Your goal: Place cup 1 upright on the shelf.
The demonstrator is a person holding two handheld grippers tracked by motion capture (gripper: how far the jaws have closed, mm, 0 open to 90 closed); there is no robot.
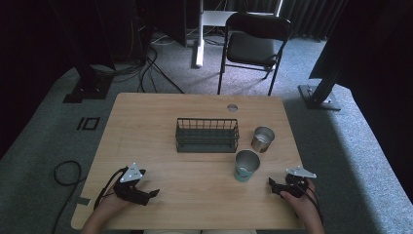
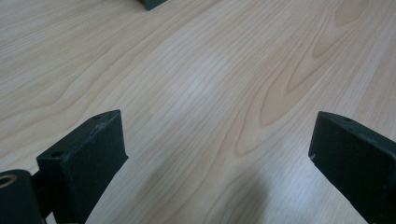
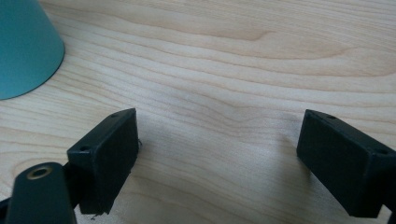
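A dark wire basket (image 1: 207, 135) stands at the middle of the wooden table (image 1: 146, 117). To its right sits a bare metal cup (image 1: 263, 139), and in front of that a teal metal cup (image 1: 246, 165). My left gripper (image 1: 152, 193) rests near the front left edge, open, its jaws wide apart over bare wood (image 2: 215, 135). Close to the front right edge, my right gripper (image 1: 272, 185) is open too, pointing left toward the teal cup (image 3: 25, 46), which lies a short way ahead of it. Nothing is between either pair of jaws.
Beyond the far edge of the table stands a black folding chair (image 1: 253, 46). Cables (image 1: 151, 73) and dark stand bases (image 1: 319, 97) lie on the grey carpet. A round grommet (image 1: 232, 107) is set in the tabletop near the far edge.
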